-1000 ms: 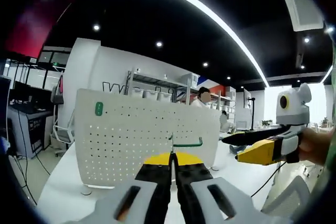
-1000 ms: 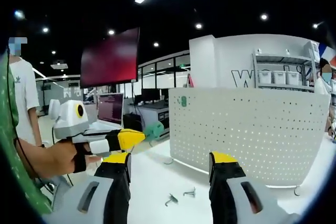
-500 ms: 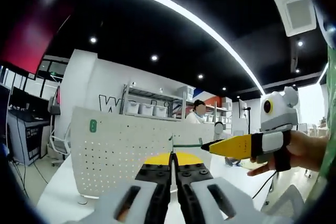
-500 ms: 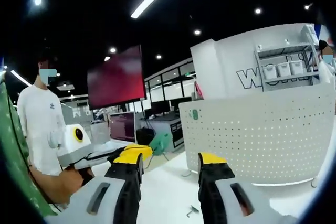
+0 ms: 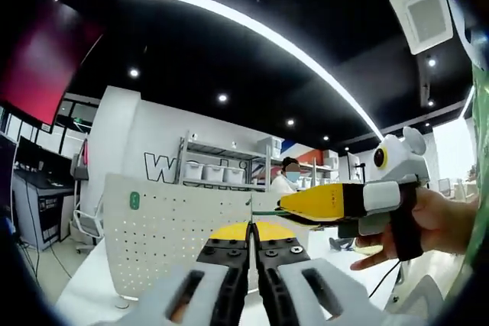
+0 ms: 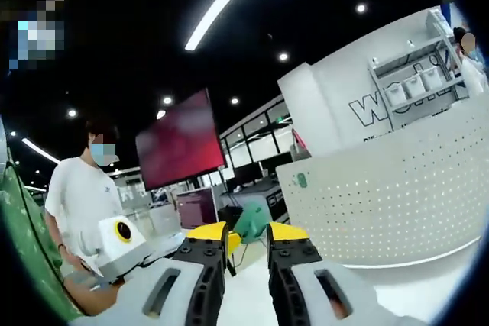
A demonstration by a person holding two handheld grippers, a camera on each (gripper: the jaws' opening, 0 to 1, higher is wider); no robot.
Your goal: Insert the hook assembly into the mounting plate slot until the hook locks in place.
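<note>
Left gripper [image 5: 250, 243]: jaws clenched on hook [image 5: 263, 212], unchanged. Right gripper [image 6: 246, 243]: jaws narrowed, nothing visible between them; closed in at 3 o'clock beside hook. Pegboard [image 5: 176, 227] not yet engaged.

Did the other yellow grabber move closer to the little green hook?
Yes. In the left gripper view the right gripper has slid leftward from beside the pegboard until its tip reaches the hook that the left gripper holds.

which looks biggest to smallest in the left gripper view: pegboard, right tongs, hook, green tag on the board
1. pegboard
2. right tongs, though nearness to the camera enlarges them
3. hook
4. green tag, close to the hook in apparent size, so that order is unsure
</note>
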